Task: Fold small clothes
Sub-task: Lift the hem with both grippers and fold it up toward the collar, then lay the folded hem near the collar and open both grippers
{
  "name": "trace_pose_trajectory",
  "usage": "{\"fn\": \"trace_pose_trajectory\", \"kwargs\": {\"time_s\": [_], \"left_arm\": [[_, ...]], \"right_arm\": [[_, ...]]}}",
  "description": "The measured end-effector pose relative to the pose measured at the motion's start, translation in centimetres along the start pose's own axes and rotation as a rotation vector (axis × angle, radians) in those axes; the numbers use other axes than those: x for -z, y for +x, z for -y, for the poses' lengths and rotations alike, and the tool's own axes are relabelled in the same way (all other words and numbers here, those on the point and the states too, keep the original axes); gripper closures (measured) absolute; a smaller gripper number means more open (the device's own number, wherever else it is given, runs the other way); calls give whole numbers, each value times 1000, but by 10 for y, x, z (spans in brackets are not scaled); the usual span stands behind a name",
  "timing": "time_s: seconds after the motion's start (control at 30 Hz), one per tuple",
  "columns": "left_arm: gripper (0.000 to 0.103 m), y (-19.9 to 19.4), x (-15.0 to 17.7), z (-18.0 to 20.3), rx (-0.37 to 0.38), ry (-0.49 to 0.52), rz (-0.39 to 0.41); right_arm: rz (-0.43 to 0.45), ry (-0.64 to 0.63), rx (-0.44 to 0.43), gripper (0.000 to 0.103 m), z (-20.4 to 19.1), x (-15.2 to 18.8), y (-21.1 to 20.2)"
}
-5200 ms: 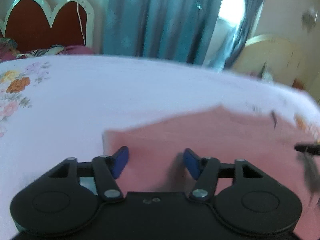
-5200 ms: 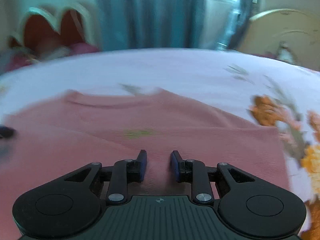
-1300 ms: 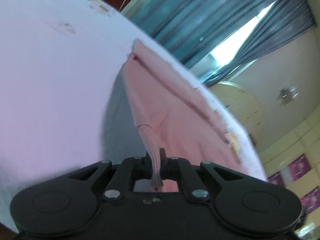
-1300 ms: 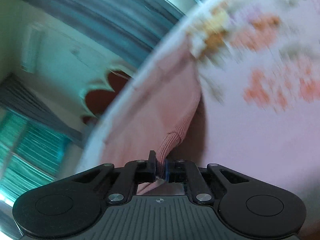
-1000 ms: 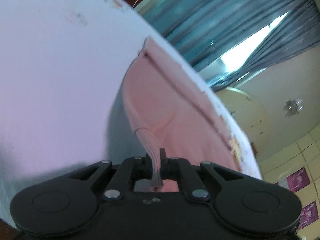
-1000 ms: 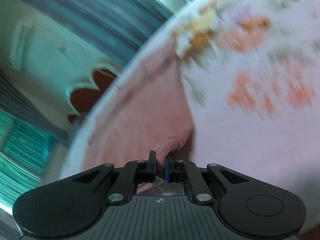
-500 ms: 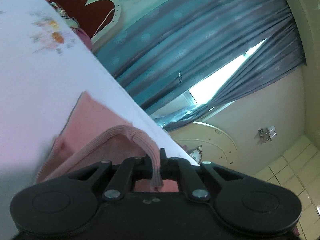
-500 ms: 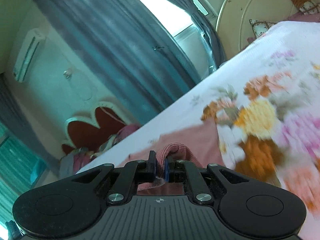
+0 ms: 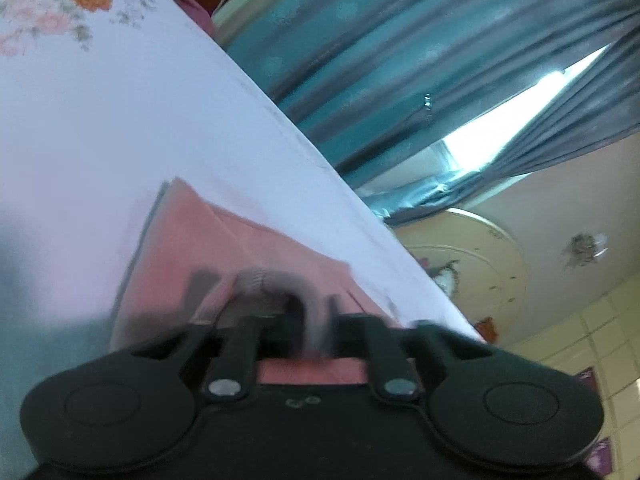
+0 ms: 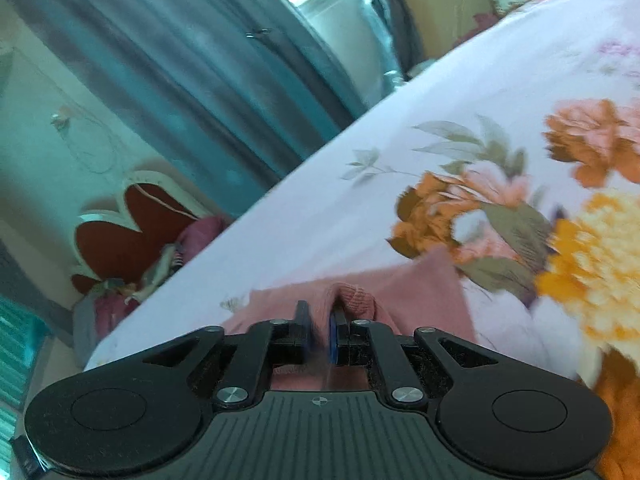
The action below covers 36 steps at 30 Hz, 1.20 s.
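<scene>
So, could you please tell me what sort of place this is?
Most likely a bedroom: a floral bedsheet covers the bed, a scalloped red headboard stands behind it, and long teal curtains hang at the window.

- bed (image 9: 100, 128): white sheet, floral print upper left in left wrist view; big orange/yellow flowers at right of right wrist view (image 10: 520, 208)
- pink garment (image 9: 192, 240) lies flat on the sheet, lower centre in both views (image 10: 420, 284)
- bedding heap (image 10: 132, 280) by the headboard, left edge of right wrist view
</scene>
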<state>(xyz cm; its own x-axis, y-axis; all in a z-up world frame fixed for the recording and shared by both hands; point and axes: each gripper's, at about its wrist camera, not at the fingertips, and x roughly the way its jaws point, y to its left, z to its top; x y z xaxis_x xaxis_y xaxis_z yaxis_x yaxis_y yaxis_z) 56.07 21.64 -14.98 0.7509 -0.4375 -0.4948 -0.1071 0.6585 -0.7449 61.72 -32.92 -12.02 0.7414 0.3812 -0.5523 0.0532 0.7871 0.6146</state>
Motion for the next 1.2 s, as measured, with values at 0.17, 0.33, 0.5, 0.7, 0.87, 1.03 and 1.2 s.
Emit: {"fn": "trace_pose_trajectory", "kwargs": {"time_s": [0.17, 0.33, 0.5, 0.7, 0.87, 1.03, 1.2], "left_arm": [[32, -8, -10, 14, -54, 177, 57], [56, 20, -15, 22, -176, 364, -142], [69, 32, -1, 39, -264, 540, -164], [96, 21, -1, 45, -196, 551, -50], [96, 30, -7, 50, -218, 536, 21], [94, 51, -4, 39, -263, 479, -45], [58, 17, 5, 62, -265, 577, -13]], "right_arm": [[52, -117, 27, 38, 0, 0, -7], [-58, -263, 105, 60, -1, 9, 12], [-150, -401, 136, 67, -8, 21, 39], [-74, -433, 118, 95, -14, 18, 27], [-25, -380, 150, 95, -11, 14, 24], [-78, -283, 187, 95, 4, 15, 42], [25, -498, 258, 48, -22, 32, 6]]}}
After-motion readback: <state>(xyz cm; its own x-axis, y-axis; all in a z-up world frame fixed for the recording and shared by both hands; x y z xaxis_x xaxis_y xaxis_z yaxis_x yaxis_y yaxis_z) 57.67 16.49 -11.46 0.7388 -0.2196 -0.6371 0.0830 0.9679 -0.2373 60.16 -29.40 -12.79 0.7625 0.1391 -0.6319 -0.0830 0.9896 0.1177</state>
